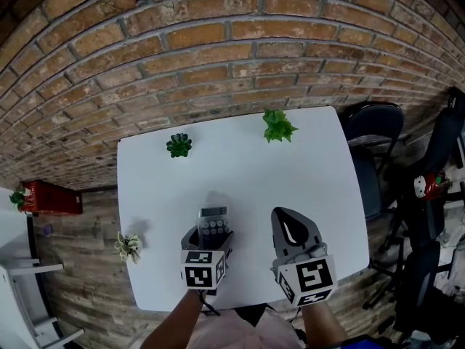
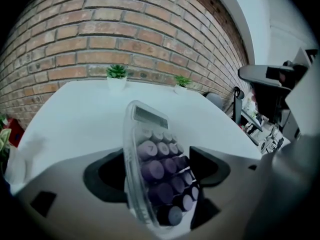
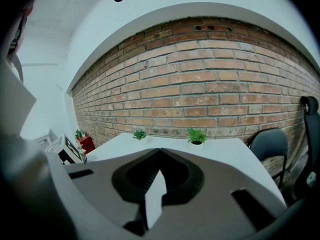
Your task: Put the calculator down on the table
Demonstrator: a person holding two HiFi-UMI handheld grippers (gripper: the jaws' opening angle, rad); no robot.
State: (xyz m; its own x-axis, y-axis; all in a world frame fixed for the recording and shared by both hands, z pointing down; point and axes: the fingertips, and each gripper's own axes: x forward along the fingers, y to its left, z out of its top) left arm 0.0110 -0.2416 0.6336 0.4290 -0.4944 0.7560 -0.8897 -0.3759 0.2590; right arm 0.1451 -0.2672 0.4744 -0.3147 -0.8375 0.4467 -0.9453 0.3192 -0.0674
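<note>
The calculator (image 1: 213,222), clear-cased with dark purple round keys and a grey display, rests on the white table (image 1: 247,166) near its front edge. In the left gripper view the calculator (image 2: 150,149) leans on its side edge between the jaws, display pointing away. My left gripper (image 1: 211,238) stands open around its near end; dark gaps show at both jaws and I see no pad pressing on it. To its right, my right gripper (image 1: 288,221) is shut and empty, its tips meeting above the table in the right gripper view (image 3: 160,151).
Two small green potted plants (image 1: 179,145) (image 1: 277,126) stand at the table's far edge by the brick wall, and a pale one (image 1: 128,247) at the left edge. A black chair (image 1: 374,129) is off the table's right side. A red box (image 1: 51,197) sits at the left.
</note>
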